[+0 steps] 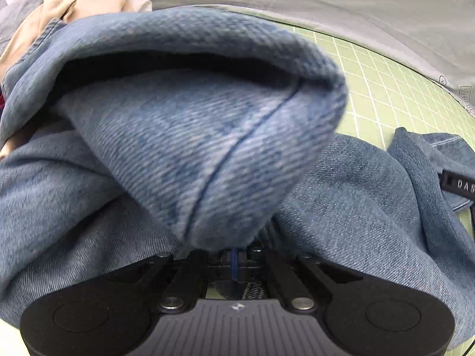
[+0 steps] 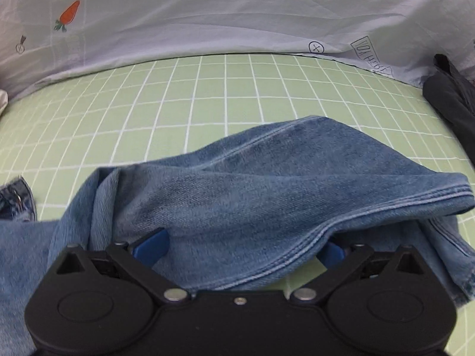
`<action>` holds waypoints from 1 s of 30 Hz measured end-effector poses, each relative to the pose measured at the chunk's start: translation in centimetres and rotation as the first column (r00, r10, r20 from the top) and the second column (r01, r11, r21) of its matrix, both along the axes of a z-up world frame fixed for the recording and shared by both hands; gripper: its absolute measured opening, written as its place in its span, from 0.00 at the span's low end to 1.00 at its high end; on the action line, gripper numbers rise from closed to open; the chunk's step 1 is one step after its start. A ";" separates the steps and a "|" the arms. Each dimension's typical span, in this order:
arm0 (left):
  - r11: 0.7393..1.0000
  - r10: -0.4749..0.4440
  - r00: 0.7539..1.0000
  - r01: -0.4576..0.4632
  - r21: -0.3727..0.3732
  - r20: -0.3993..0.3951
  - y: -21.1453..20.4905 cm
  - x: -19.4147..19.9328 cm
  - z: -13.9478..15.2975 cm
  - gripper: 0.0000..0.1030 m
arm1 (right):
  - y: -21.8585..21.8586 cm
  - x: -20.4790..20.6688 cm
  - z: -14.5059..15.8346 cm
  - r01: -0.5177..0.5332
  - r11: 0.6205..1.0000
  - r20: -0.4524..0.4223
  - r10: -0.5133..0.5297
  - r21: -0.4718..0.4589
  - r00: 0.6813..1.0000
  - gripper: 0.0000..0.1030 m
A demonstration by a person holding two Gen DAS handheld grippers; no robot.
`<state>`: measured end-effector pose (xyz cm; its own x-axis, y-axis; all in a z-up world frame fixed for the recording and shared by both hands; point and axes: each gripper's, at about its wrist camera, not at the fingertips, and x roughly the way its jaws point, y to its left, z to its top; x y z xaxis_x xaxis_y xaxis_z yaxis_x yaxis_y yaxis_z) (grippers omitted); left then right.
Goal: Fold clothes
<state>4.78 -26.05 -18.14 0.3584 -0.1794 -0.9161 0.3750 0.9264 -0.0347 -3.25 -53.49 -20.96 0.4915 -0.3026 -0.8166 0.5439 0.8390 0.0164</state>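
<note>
left gripper [image 1: 234, 246]: clamped on jeans [image 1: 207, 148] | right gripper [image 2: 237, 246]: apparently pinching jeans, tips hidden

Jeans [image 2: 237, 195]: matt twill denim (faded); sheet [image 2: 207, 89]: cotton.

Your right gripper [image 2: 237, 249] pointed down at a green sheet with a white grid [image 2: 207, 89]. A fold of blue jeans [image 2: 267, 190] lay draped across the gripper's front and hid its tips; the two blue fingers [image 2: 151, 247] stood well apart, with denim bunched between them, though you could not tell whether the pads pressed on it. A stitched hem ran along the jeans' right edge. More denim with a metal fastener [image 2: 16, 201] showed at the left edge. Beyond the grid lay a pale cloth with a carrot print [image 2: 69, 13], and a dark garment [image 2: 451, 101] sat at the far right.
</note>
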 end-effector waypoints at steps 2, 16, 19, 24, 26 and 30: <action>1.000 -0.012 1.000 0.012 -0.006 0.010 -1.5 1.1 0.0 0.00 | -1.5 2.1 -0.2 0.001 1.000 0.014 -0.001 -0.010 1.000 1.00; 0.985 -0.021 0.998 0.029 -0.169 0.054 -13.7 9.5 0.5 0.01 | -12.2 17.1 0.7 0.005 0.997 0.004 -0.005 -0.075 1.000 0.94; 0.974 -0.045 0.997 0.058 -0.219 0.061 -11.4 7.2 2.2 0.18 | -8.7 14.3 2.9 -0.037 0.985 0.022 0.041 -0.171 0.999 0.94; 0.966 -0.041 0.996 0.061 -0.253 0.085 -4.7 2.9 5.0 0.18 | -2.0 8.3 6.8 -0.057 0.982 0.115 0.079 -0.180 0.990 0.94; 0.963 -0.004 0.997 0.026 -0.267 0.082 -1.9 1.4 5.7 0.18 | 0.7 7.0 8.6 -0.079 0.982 0.168 0.108 -0.170 0.980 0.94; 0.941 0.081 0.995 -0.057 -0.334 0.058 4.0 -0.8 7.3 0.18 | 7.2 7.1 11.4 -0.215 0.949 0.232 0.267 -0.229 0.935 0.95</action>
<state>3.96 -22.06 -10.79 0.4414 -0.4415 -0.7812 0.3230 0.8904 -0.3207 3.80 -46.34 -9.59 0.7543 -0.2902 -0.5888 0.3239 0.9447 -0.0507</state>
